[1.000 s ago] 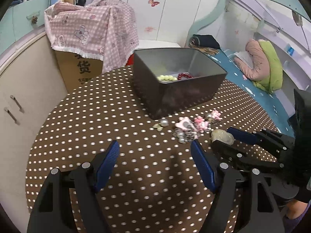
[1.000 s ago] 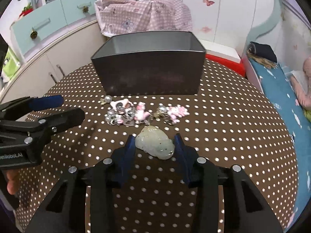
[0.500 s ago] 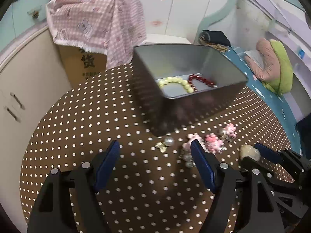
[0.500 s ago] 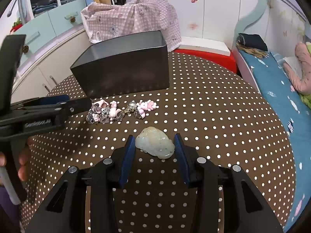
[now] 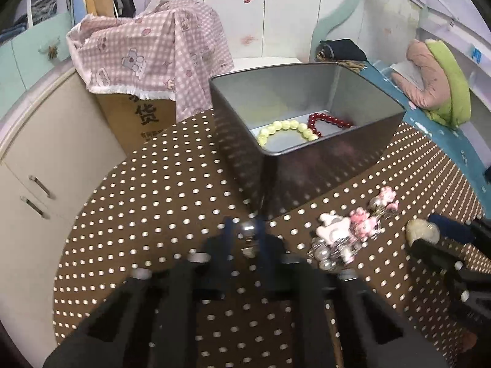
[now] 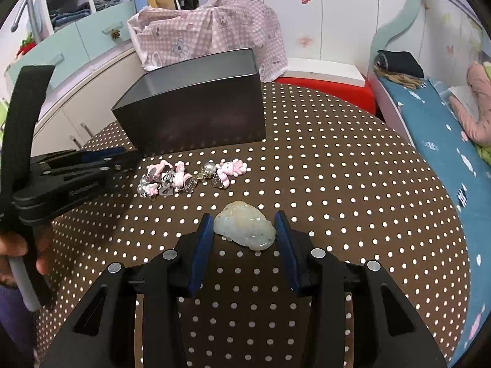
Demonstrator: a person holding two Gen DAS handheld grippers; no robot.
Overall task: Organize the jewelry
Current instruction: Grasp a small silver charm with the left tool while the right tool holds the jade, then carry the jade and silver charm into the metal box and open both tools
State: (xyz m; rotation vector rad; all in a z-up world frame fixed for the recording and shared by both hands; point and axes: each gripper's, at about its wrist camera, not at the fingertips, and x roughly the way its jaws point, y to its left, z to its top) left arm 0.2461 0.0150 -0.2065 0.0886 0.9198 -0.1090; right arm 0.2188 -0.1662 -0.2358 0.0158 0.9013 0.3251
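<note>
My left gripper (image 5: 244,225) is closing its blurred blue jaws on a small pearl earring (image 5: 248,230), right at the front corner of the dark tin box (image 5: 307,165). A yellow bead bracelet (image 5: 285,128) and a red one (image 5: 330,121) lie inside the box. A heap of pink charms and pearls (image 6: 190,178) lies on the dotted table between the grippers. My right gripper (image 6: 243,216) is shut on a pale green jade pendant (image 6: 248,233), just above the tablecloth. The left gripper (image 6: 135,158) also shows at the left, held by a hand.
The round table (image 6: 337,159) has a brown cloth with white dots. Behind it stand a cardboard box under a pink checked cloth (image 5: 147,49), white cupboards (image 5: 46,153) to the left and a bed with blue bedding (image 6: 435,128) to the right.
My left gripper moved forward to the pearl earring at the box corner, and its wide-open jaws closed around it. The right gripper kept the jade pendant and barely shifted.
</note>
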